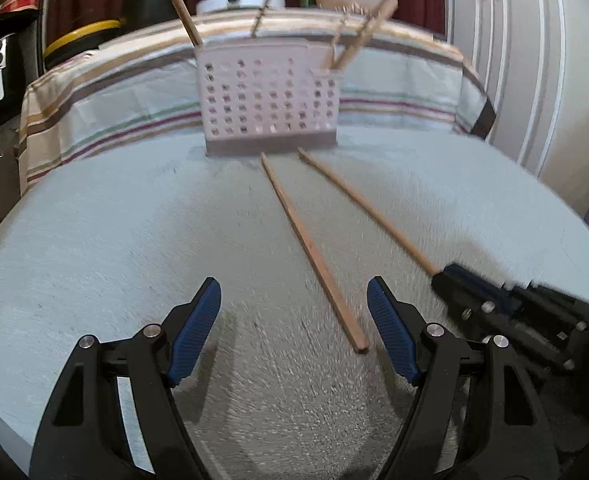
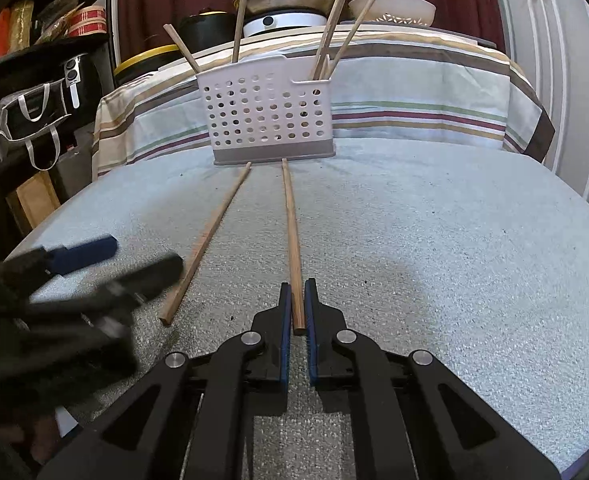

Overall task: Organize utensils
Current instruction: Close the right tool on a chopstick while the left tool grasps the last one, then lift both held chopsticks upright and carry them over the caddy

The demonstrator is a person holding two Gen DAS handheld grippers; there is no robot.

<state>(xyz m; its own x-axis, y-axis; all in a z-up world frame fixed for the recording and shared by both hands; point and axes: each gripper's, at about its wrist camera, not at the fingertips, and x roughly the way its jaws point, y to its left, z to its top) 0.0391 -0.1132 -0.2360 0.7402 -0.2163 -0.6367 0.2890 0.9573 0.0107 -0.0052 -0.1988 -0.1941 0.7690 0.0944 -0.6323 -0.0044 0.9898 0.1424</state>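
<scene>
Two thin wooden chopsticks lie lengthwise on the pale textured counter [image 2: 434, 240], far tips at the perforated white plastic holder [image 2: 268, 112] at upper centre, which holds more upright sticks. Right gripper [image 2: 297, 312] jaws pinch the right chopstick [image 2: 292, 232]; left gripper [image 1: 293, 334] jaws spread beside the left chopstick [image 1: 306, 248].
</scene>
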